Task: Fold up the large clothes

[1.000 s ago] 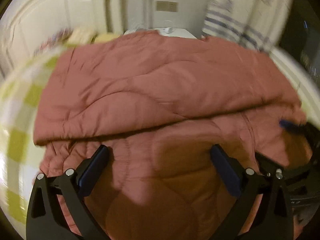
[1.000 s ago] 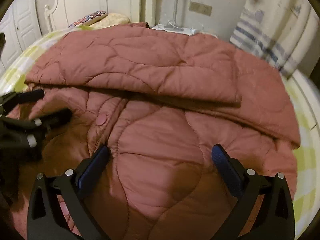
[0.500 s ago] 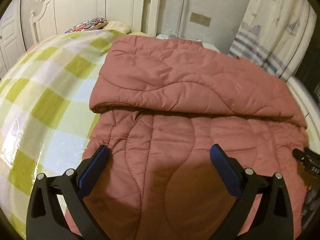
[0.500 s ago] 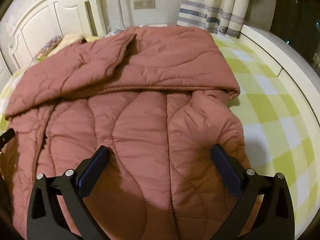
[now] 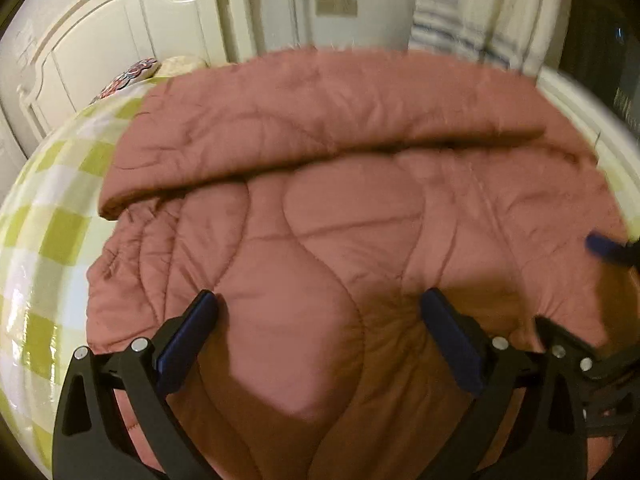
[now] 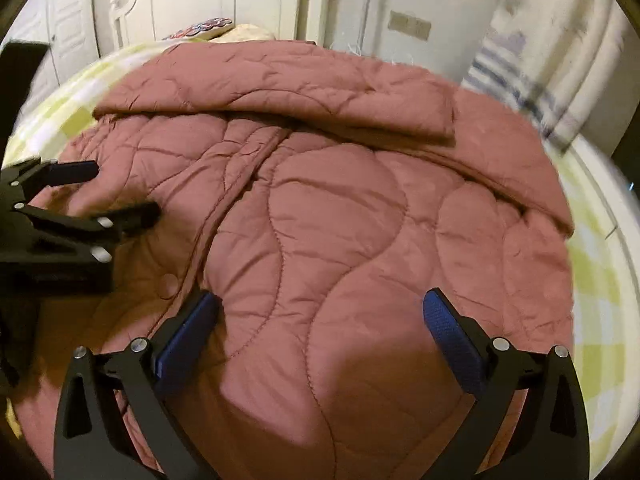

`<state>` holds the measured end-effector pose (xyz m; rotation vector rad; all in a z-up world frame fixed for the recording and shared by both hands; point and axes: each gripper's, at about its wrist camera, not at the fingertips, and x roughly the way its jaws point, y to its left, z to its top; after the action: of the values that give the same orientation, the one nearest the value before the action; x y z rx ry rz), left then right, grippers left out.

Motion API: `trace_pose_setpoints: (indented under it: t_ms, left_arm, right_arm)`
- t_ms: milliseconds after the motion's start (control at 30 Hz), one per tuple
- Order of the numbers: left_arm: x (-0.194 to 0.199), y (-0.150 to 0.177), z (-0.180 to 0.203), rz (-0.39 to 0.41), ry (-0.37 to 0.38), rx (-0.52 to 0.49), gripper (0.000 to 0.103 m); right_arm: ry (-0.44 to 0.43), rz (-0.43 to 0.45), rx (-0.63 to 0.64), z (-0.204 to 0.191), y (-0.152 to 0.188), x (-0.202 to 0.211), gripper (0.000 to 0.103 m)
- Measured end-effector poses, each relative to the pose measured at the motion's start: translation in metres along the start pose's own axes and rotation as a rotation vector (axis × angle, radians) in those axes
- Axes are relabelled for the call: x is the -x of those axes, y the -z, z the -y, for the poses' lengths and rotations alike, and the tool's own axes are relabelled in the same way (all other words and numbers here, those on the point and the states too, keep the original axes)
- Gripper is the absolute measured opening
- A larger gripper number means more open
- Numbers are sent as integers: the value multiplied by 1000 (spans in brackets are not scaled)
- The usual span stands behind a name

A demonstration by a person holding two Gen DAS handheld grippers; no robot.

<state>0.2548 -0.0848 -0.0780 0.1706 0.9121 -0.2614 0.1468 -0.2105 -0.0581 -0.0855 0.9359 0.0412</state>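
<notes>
Both the left claw [image 5: 320,312] and right claw [image 6: 322,312] gape wide over the quilted coat [image 6: 340,220]; only the right view shows its snap button [image 6: 169,280].

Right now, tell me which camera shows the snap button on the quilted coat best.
The right wrist view. The snap button sits in plain sight on the maroon quilted coat, beside the front placket, just ahead of the right gripper. In the left wrist view the coat fills the frame, but no button can be made out.
</notes>
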Motion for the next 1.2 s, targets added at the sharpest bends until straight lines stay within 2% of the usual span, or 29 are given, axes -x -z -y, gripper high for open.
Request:
trace_pose_setpoints:
  t_ms: [67,167,233,333,367,400,433,467,533,633,667,733,833,900,967,1000,1133,1200]
  left_arm:
    - [-2,-1,-6,-16,22,31,101]
    - [16,6,-19,28,-50,55,101]
    - [32,14,-37,78,-61,88,101]
    - [31,25,-57,63,-126,107,101]
    - [23,27,-70,24,-95,156,101]
    - [25,31,-87,17,-51,208,101]
    - [26,35,-97,20,-43,243,101]
    - [24,34,-101,15,-53,269,101]
    - [21,30,-95,2,-78,242,101]
    - [33,33,-82,43,-123,196,101]
    - [43,35,-74,63,-120,184,101]
    - [66,36,-55,116,-38,155,101]
    - [83,39,-19,164,-25,39,101]
    - [73,44,7,128,-40,-54,101]
    - [49,54,18,38,-58,-83,101]
    - [40,57,18,11,-44,-68,101]
    - [40,54,-1,-13,29,10,101]
    - [43,54,-9,0,18,26,101]
  right_arm:
    - [1,-3,-21,5,-1,-1,98]
    - [56,26,-40,14,-1,10,98]
    - [85,54,-88,34,6,25,98]
    - [164,28,-170,69,22,27,98]
    - [165,3,-201,78,27,23,98]
    - [123,-26,-263,91,33,15,98]
    - [82,-25,-318,101,35,14,98]
    - [88,-21,-330,103,34,14,98]
    - [117,-30,-307,98,32,12,98]
    - [140,28,-257,79,31,28,98]
    - [119,51,-251,74,30,35,98]
    - [58,102,-188,54,27,53,98]
    - [11,107,12,9,28,64,98]
    - [-18,58,105,-18,30,52,98]
    - [-33,-17,142,-32,37,27,98]
    - [-53,17,104,-32,42,28,98]
    - [-75,0,57,-25,41,25,98]
    - [-62,7,49,-23,42,30,98]
